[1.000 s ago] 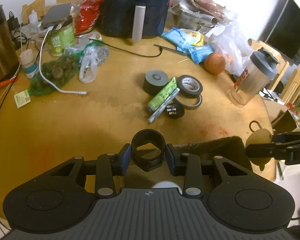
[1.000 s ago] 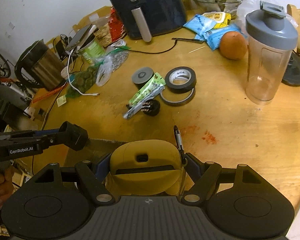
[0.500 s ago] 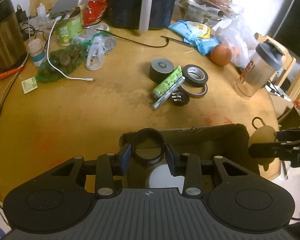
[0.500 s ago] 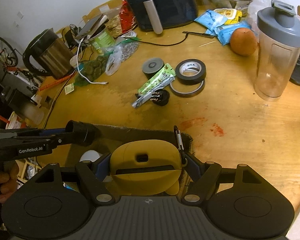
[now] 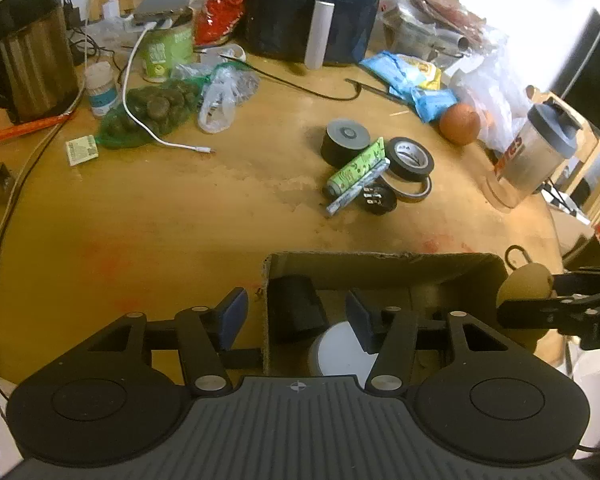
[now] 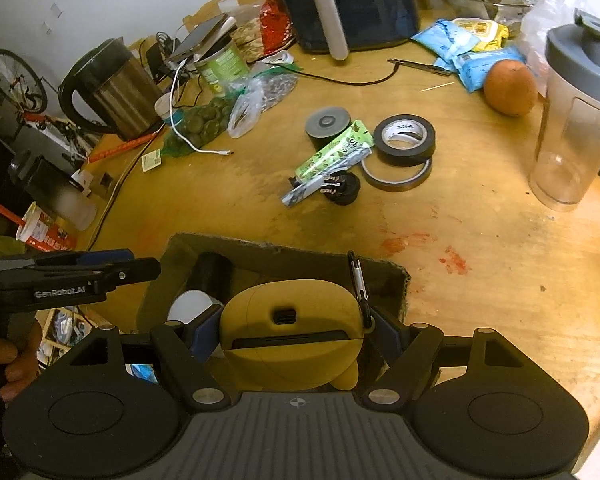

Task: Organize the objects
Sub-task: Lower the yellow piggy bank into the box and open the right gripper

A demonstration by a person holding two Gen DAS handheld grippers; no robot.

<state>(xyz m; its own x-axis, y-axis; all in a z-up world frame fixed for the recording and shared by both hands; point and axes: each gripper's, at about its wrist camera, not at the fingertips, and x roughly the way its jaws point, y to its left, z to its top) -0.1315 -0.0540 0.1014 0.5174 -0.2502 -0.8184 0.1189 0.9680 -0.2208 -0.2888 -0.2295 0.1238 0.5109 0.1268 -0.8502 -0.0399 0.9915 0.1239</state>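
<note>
The black ring released into the open brown cardboard box [image 5: 380, 266], the left hand-held gripper [image 5: 296, 316] is spread empty, while the yellow rubbery case [image 6: 296, 332], pinched by the right hand-held gripper [image 6: 294, 334], is held directly above it.

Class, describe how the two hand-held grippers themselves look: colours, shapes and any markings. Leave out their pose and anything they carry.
Both are matte black plastic. The left hand-held gripper and the right hand-held gripper each have a ribbed grey-black body with a small crosshair mark, two round discs, silver pivot screws on angular linkage arms, and blue finger pads. From the side, white "GenRobot.AI" lettering shows on the left one.
</note>
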